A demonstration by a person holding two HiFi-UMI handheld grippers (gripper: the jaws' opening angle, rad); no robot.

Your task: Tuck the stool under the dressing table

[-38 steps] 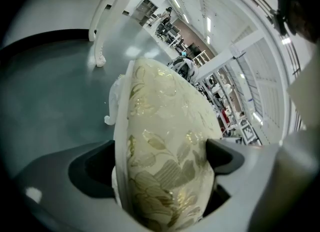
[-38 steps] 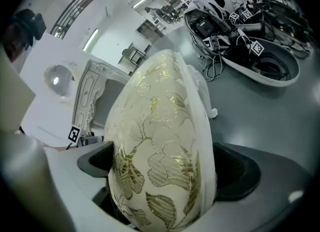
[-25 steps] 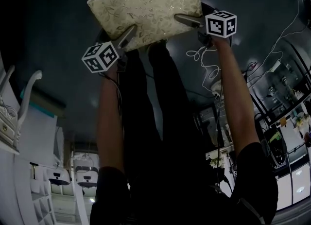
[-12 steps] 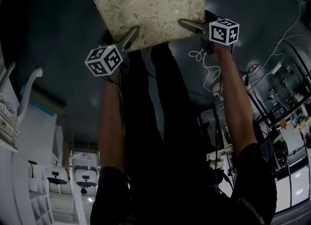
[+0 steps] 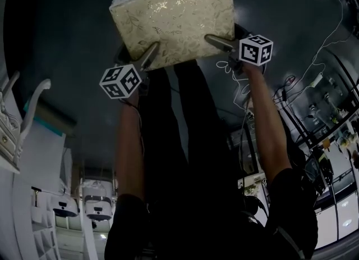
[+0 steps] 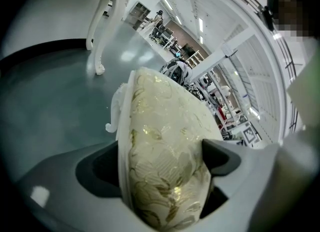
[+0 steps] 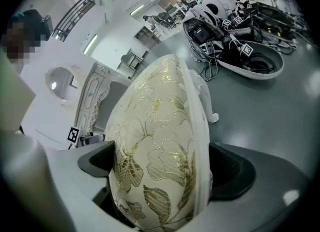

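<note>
The stool's cream seat cushion [image 5: 174, 23] with gold leaf pattern is held off the dark floor at the top of the head view. My left gripper [image 5: 151, 53] is shut on its near left edge, and my right gripper [image 5: 216, 41] on its near right edge. In the left gripper view the cushion [image 6: 160, 110] fills my left gripper [image 6: 160, 165]; its jaws have just closed slightly on it. A white stool leg [image 6: 114, 113] hangs below. The right gripper view shows the cushion [image 7: 155, 121] wedged in my right gripper [image 7: 160, 170]. The white carved dressing table [image 6: 97, 45] stands ahead.
White furniture [image 5: 31, 107] lines the left side. Loose cables [image 5: 235, 71] lie on the floor to the right, and a white shell full of gear and wires [image 7: 235, 45] sits further off. The person's dark legs [image 5: 185, 141] are directly behind the stool.
The stool and both grippers have shifted a little lower in the head view. The seat has turned squarer to me, and its far edge has come into view.
</note>
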